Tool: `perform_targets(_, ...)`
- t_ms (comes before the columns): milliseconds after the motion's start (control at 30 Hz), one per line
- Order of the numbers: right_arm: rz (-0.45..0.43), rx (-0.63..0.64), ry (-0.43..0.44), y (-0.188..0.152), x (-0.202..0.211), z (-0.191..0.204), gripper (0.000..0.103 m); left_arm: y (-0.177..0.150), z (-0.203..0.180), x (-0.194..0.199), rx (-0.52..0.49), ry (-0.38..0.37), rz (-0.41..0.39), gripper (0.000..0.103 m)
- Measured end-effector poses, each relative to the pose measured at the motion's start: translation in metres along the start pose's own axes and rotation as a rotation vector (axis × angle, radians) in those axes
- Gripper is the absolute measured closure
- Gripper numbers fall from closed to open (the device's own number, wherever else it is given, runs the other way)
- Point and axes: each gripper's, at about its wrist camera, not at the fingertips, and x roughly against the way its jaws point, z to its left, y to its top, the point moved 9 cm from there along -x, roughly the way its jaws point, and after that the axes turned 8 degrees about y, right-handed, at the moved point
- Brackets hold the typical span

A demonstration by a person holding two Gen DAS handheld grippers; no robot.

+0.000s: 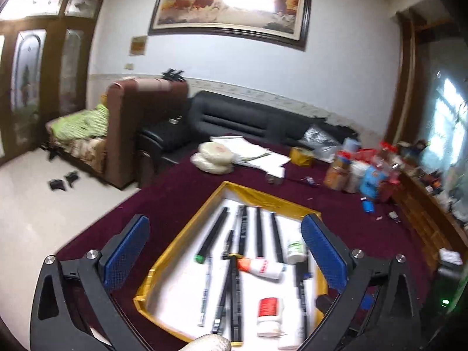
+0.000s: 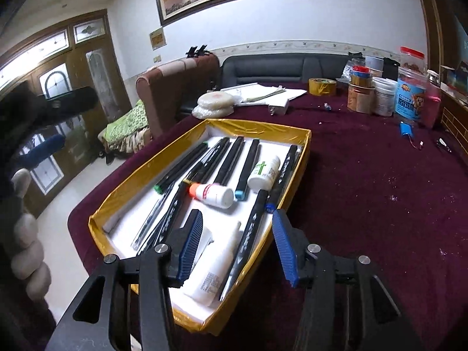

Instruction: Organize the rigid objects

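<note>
Counter (image 2: 365,175) under dark maroon cloth, speckled w/ white crumbs on the right side. Black sofa (image 2: 280,65) and brown armchair (image 2: 175,87) behind it, framed horse painting (image 1: 231,5) on the wall.

Tray (image 2: 122,187): shallow rectangular box, gold-taped rim, white lining, sitting on the counter near its left edge. Inside, black marker pens (image 2: 231,161) lying lengthwise, roughly parallel, some overlapping; one w/ green cap end (image 2: 158,188), one w/ blue cap end (image 2: 239,195). Long white tube (image 2: 216,266) at the near end, beside a marker. Small white bottle w/ orange cap (image 2: 210,194) lying on its side mid-tray, across the pens. White bottle w/ green label (image 2: 263,172) also on its side, just beside it. Bottle w/ red label (image 1: 269,316) at the near end in left view.

Clutter at far right of counter: jars (image 2: 409,87), tins, yellow tape roll (image 2: 321,86), papers, small blue item (image 2: 408,128).

Left hand-held gripper (image 1: 225,251): released, blue pads spread wide over the tray, nothing gripped. Right hand-held gripper (image 2: 237,245): released, partly spread, hovering over near end of tray, tube and a marker seen between pads, not pressed. Gloved hand (image 2: 27,234) at left edge of right view.
</note>
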Motion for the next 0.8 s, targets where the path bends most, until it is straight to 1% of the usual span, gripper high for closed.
perform_targets(67, 0.015, 0.032, -0.002, -0.003, 0.0, 0.006, 0.056, -0.004, 0.0, -0.001, -0.018, 0.044, 0.008, 0.0)
perform_targets(167, 0.034, 0.065, -0.001, -0.007, -0.002, 0.015, 0.052, -0.008, 0.002, -0.006, -0.015, 0.073, 0.037, 0.0)
perform_targets(233, 0.044, 0.083, 0.0, -0.009, -0.005, 0.021, 0.052, -0.013, 0.005, -0.01, -0.025, 0.106, 0.06, 0.0)
perform_targets(333, 0.061, 0.104, -0.003, -0.012, -0.009, 0.027, 0.052, -0.02, 0.01, -0.018, -0.032, 0.132, 0.092, 0.0)
perform_targets(533, 0.089, 0.123, -0.008, -0.017, -0.017, 0.035, 0.051, -0.033, 0.017, -0.03, -0.009, 0.124, 0.16, 0.0)
perform_targets(800, 0.121, 0.128, -0.013, -0.022, -0.024, 0.039, 0.051, -0.042, 0.019, -0.038, -0.006, 0.118, 0.198, 0.0)
